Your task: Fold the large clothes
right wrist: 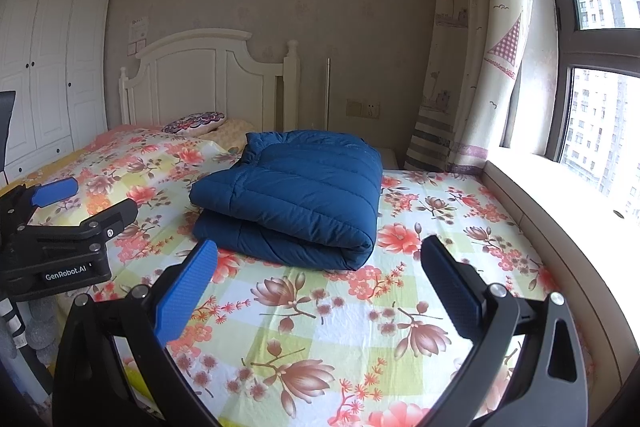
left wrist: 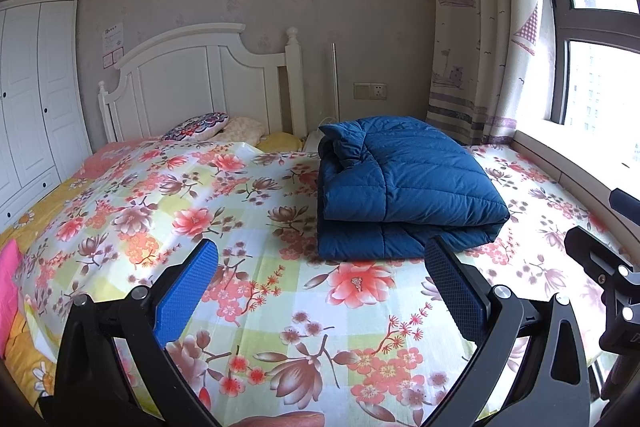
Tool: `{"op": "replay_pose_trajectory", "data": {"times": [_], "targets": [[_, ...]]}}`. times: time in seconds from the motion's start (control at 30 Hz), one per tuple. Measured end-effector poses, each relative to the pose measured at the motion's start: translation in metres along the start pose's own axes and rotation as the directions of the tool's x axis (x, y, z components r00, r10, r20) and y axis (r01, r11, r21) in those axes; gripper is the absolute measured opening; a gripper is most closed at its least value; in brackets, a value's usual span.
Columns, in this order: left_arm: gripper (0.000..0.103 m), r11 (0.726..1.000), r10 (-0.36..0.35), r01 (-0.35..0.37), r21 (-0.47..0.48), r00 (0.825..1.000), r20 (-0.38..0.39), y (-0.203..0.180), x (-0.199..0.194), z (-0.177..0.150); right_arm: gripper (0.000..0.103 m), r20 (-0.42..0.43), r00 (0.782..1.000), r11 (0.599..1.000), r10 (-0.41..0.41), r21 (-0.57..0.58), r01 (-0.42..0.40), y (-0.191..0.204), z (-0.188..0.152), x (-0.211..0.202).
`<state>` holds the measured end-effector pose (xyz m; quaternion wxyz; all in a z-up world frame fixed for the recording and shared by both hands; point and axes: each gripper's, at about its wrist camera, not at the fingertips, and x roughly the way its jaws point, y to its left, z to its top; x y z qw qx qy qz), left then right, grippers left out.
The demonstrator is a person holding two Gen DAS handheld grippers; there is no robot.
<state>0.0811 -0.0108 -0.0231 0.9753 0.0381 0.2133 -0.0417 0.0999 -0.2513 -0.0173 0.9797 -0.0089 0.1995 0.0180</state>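
Dark blue quilted puffer coat (left wrist: 404,187) sits folded into a thick squarish bundle on the floral-print bedsheet (left wrist: 256,267), toward the window side of the bed, well short of the white wooden headboard (left wrist: 192,83). In the right wrist view the same bundle (right wrist: 292,199) lies just ahead of the fingers, not touching them.

Left gripper (left wrist: 320,291) hovers over the sheet with jaws spread wide, nothing between them; blue textured pads (left wrist: 188,291) clear of fabric. Right gripper (right wrist: 320,291) same: jaws wide apart, empty, low over the sheet. Each gripper shows at the edge of the other's view.

Handling, my read: down-type fill, so light for its bulk, soft, very compressible, springy; likely to puff back open if released loose. Shell looks smooth, probably slick nylon, so a shallow pinch may slip. Not fragile. Best hold looks like the rounded fold edge nearest the grippers, pinching through both layers, or the two near corners, one gripper each.

Orientation: two thick layers stacked, closed fold facing the cameras and the window side, looser bunched ends with a collar or hood lump toward the headboard end. Long axis seems to run roughly from the near edge back toward the headboard wall, though the bundle is close to square, so that is weak.

Fold looks essentially finished.
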Motion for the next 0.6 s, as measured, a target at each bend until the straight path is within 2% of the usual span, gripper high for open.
{"op": "replay_pose_trajectory", "data": {"times": [0.13, 0.27, 0.37, 0.4, 0.5, 0.57, 0.6], "targets": [[0.099, 1.0, -0.022, 0.022, -0.005, 0.999, -0.025, -0.002, 0.018, -0.001, 0.101, -0.032, 0.999, 1.0, -0.004, 0.005, 0.004, -0.004, -0.003, 0.017], [0.099, 0.999, -0.039, 0.038, -0.023, 0.999, -0.016, -0.003, 0.035, -0.004, 0.101, -0.08, 0.997, 1.0, -0.011, 0.019, 0.012, -0.01, -0.008, 0.04], [0.099, 0.997, -0.074, 0.074, -0.001, 0.994, -0.086, -0.001, 0.063, -0.001, 0.101, -0.119, 0.993, 0.999, -0.022, 0.028, 0.025, -0.02, -0.009, 0.058], [0.099, 0.997, -0.064, 0.068, 0.022, 0.988, -0.137, 0.005, 0.079, 0.002, 0.1, -0.132, 0.99, 0.999, -0.041, 0.021, 0.044, -0.03, -0.007, 0.065], [0.099, 0.999, 0.02, -0.014, 0.031, 0.979, -0.204, 0.05, 0.12, 0.014, 0.1, -0.147, 0.98, 0.99, -0.135, 0.006, 0.138, -0.07, 0.007, 0.073], [0.099, 0.994, 0.11, -0.107, 0.027, 0.967, -0.23, 0.102, 0.149, 0.029, 0.1, -0.146, 0.95, 0.959, -0.277, 0.011, 0.282, -0.133, 0.024, 0.071], [0.099, 0.985, 0.17, -0.168, 0.03, 0.952, -0.254, 0.14, 0.17, 0.038, 0.1, -0.161, 0.928, 0.938, -0.335, 0.034, 0.344, -0.168, 0.03, 0.069]]}}
